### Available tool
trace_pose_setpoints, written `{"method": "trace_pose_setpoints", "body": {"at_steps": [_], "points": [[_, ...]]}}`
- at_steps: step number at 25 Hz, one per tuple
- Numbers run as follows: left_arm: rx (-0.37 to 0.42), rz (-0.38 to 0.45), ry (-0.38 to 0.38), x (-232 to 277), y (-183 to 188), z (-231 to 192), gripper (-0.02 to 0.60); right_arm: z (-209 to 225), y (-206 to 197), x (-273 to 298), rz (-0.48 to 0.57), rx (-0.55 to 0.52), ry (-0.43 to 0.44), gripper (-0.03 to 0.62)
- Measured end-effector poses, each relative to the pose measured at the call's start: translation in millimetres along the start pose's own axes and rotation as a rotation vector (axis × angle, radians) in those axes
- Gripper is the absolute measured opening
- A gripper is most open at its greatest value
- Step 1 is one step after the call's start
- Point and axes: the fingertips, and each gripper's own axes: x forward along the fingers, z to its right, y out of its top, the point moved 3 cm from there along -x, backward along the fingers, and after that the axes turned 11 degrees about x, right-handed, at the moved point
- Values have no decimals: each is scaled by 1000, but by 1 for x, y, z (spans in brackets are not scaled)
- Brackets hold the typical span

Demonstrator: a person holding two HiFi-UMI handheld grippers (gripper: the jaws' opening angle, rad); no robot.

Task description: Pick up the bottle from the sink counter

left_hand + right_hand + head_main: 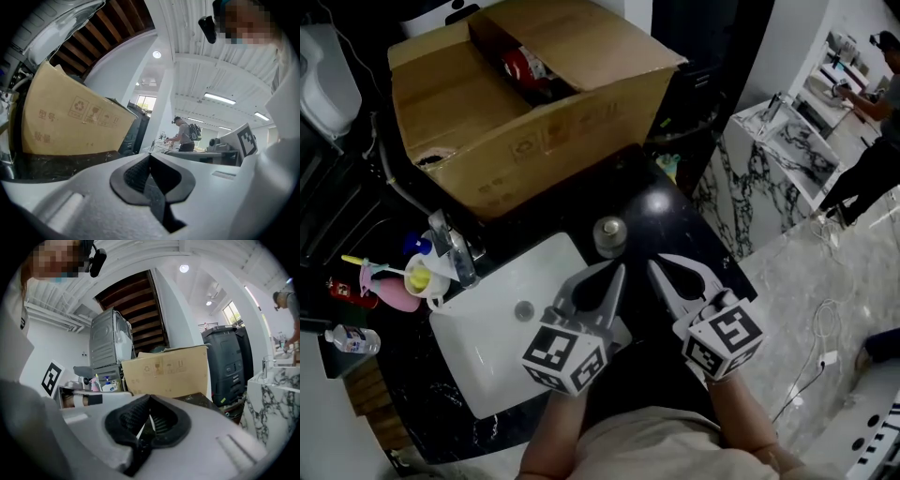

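Note:
A small squat bottle point(609, 234) with a pale cap stands upright on the black counter point(652, 202), just right of the white sink point(502, 323). Both grippers hover side by side on the near side of it. The left gripper point(620, 270) points at the bottle from just short of it, shut, with nothing between its pads point(150, 180). My right gripper point(654, 264) sits a little to the bottle's right, also shut and empty point(149, 422). Neither gripper view shows the bottle.
A big open cardboard box point(530, 94) fills the counter behind the sink. A tap point(455, 248) and several bottles point(403, 281) crowd the sink's left side. A marble table point(783, 150) and a person point(872, 141) are off to the right.

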Motion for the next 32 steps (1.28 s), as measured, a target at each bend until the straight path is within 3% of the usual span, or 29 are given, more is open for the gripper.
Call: {"method": "trace_pose_setpoints", "body": {"at_steps": [6,17,32], "points": [[-3,-23,48,6,-12,-15,8,13,-3,11,-27,6,7,2],[-13,-129,164,23,-45,-35,8,32,-10,38,-79,81,111,2],[-48,-189,208,39,-66,-52,23,54,-27,64,-172,77,169,2]]}}
